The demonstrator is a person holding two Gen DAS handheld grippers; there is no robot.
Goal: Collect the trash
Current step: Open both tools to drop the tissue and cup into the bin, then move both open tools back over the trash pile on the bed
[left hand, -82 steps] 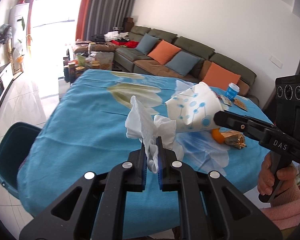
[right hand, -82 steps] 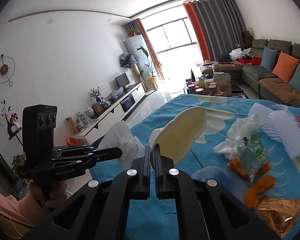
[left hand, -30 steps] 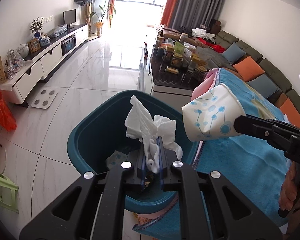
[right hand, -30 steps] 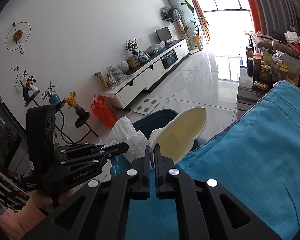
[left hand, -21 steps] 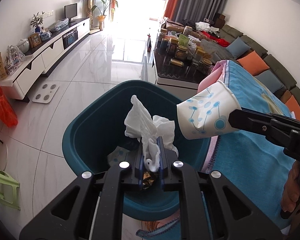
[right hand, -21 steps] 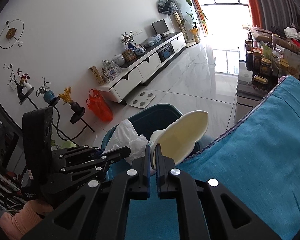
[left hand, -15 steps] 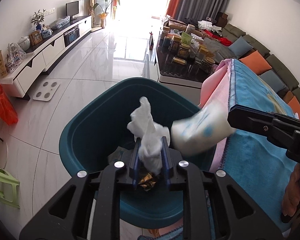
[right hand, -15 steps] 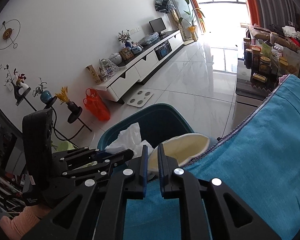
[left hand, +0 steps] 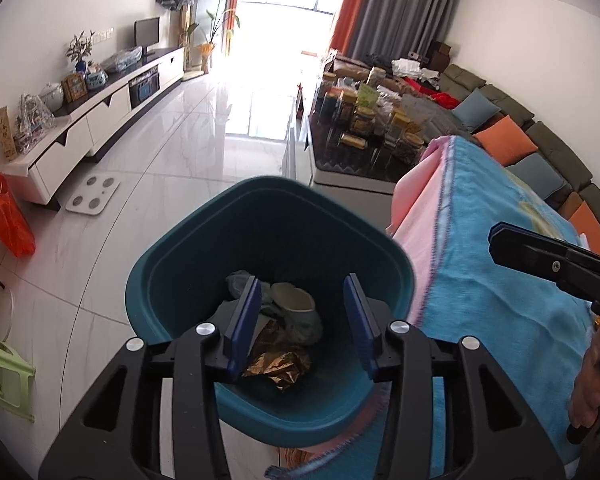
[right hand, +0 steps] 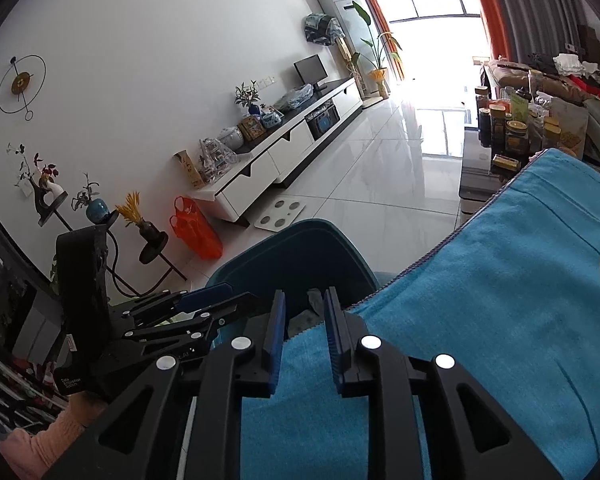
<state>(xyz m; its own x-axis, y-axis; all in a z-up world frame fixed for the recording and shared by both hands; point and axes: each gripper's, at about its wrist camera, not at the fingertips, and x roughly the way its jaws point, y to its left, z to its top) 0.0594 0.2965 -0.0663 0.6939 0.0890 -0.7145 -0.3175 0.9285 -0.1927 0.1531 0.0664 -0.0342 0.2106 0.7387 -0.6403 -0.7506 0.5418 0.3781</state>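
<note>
Trash (left hand: 288,332) fills one bin (left hand: 204,240); both hand-held grippers (left hand: 304,316) (right hand: 304,320) just opened, empty.

A home living room is shown. A long white media cabinet (left hand: 100,120) is set along one wall, with a small television (left hand: 147,36) and ornaments placed on it. A grey-green sectional sofa (left hand: 540,148) with orange and blue cushions is ranged opposite. Glossy white floor tiles (left hand: 188,152), orange and grey curtains (left hand: 392,8), a wall clock (right hand: 21,83) and potted plants (right hand: 374,54) are seen.
</note>
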